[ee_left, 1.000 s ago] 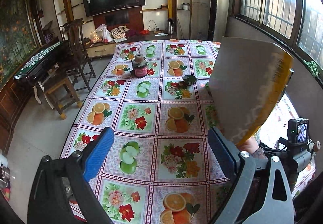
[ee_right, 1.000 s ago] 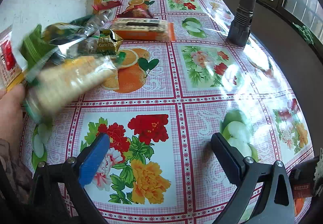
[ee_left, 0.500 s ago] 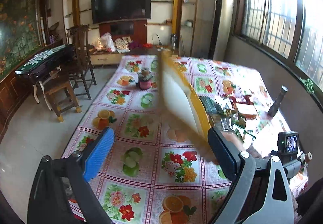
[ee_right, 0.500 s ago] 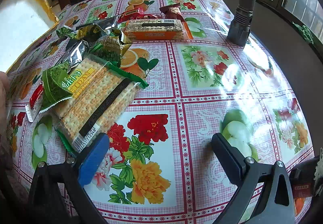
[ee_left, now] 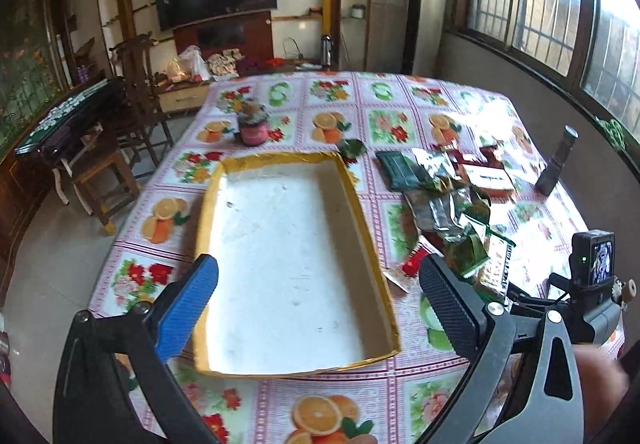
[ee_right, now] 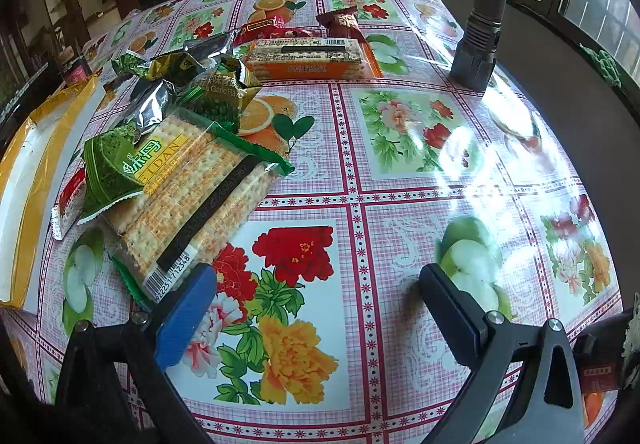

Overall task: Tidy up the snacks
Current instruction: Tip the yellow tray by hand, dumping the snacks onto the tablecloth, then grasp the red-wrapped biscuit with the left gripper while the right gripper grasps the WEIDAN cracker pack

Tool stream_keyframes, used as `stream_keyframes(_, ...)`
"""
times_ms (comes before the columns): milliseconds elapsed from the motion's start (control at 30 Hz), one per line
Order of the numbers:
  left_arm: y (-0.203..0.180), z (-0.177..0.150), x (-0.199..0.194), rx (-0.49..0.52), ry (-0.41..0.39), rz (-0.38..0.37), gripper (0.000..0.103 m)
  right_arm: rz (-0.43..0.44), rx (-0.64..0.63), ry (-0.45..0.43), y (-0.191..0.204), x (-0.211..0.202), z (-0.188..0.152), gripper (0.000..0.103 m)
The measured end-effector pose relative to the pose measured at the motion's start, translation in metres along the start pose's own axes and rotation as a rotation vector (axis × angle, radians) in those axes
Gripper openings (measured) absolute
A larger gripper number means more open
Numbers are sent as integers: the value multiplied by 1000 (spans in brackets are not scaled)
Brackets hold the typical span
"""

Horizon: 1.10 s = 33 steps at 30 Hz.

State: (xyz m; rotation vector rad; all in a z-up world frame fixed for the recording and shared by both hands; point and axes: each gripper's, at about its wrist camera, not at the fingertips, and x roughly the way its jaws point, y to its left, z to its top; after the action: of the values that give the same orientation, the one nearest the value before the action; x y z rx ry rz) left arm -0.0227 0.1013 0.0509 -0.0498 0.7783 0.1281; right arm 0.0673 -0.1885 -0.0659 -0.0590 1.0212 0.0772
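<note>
**Inspector A:** We start at the table [ee_left: 280, 412], which wears a cloth printed with oranges, apples and flowers. We find a shallow box [ee_left: 288, 264] lying flat on it, open side up, white inside with a yellow rim. We record nothing in it.

**Inspector B:** Agreed. We note the left gripper [ee_left: 318, 300] hovering above the near end of that box. Its jaws have just been opening and now stand spread wide; the box shows below the gap, but neither pad touches it.

**Inspector A:** And the snacks?

**Inspector B:** We see them heaped on the cloth just to the right of the box. Nearest is a long cracker pack [ee_right: 188, 200] in clear wrap with green ends. Green and silver packets [ee_right: 200, 84] lie over its far end. Beyond them we find an orange-wrapped biscuit pack [ee_right: 308, 58], and past that a dark red packet [ee_right: 340, 22].

**Inspector A:** We add a small red sachet [ee_right: 70, 200] between the crackers and the box wall.

**Inspector B:** The right gripper [ee_right: 318, 300] hangs over bare cloth, jaws spread and nothing between them. Its blue pad sits just beside the near corner of the cracker pack; we cannot tell whether it touches.

**Inspector A:** Elsewhere we log a dark torch [ee_right: 482, 24] standing upright near the window side, and a red jar [ee_left: 253, 126] beyond the box.
</note>
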Motion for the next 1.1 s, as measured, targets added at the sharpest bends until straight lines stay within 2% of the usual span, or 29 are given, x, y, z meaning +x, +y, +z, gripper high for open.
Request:
stream_keyframes(200,-36,-5,16,23,18,-32,100,0,0,0,0,0,0,101)
stream_keyframes(333,-61,-7,28,58,48,-20,100,0,0,0,0,0,0,101)
stream_keyframes(667,-75,-9,42,66,72,2,100,0,0,1,0,0,0,101)
stream_keyframes(900,-80,-10,50,80,82,7,100,7,-7,72,-11,-10,-4,101)
stream_keyframes(1000,-80,-8,53,80,95,-1,100,5,9,38,-23,-27,-7,100)
stream_keyframes(1033,-79,-4,56,78,116,-30,100,29,27,28,-27,-34,-6,100)
stream_keyframes(1100,-80,3,63,69,177,-96,100,139,63,26,-32,-39,-2,100)
